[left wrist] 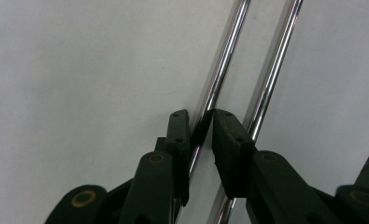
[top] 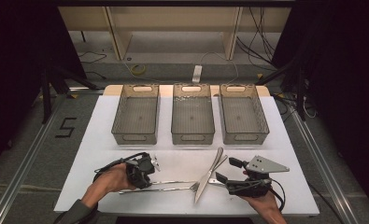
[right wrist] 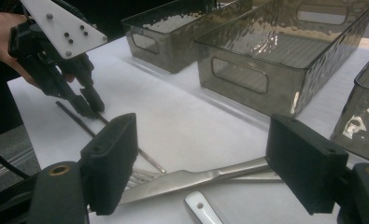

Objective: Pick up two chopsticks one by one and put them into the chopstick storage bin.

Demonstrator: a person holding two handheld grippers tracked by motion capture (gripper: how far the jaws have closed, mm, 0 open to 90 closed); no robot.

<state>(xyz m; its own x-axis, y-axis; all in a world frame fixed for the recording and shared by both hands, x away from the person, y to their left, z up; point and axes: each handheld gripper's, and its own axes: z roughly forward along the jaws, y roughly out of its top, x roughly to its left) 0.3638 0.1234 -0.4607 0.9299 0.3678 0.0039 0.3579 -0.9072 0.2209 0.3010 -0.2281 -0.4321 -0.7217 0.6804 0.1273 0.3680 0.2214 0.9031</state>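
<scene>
Fork handle (left wrist: 219, 79) lies on the white table (top: 182, 158) beside a second chrome handle (left wrist: 275, 70), and I have my left gripper (left wrist: 202, 122) pinched around it, while my right gripper (right wrist: 201, 158) hangs spread wide over the knife (right wrist: 196, 179).

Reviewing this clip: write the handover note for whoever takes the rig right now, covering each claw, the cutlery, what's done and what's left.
Left claw: nearly shut around the handle of one of two forks; firm grip not certain.
Right claw: open, low over the knife, holding nothing.
All cutlery lies on the white table.
Three bins: nothing in them.
Done: nothing binned.
Left: probably lift each piece and bin it.
</scene>
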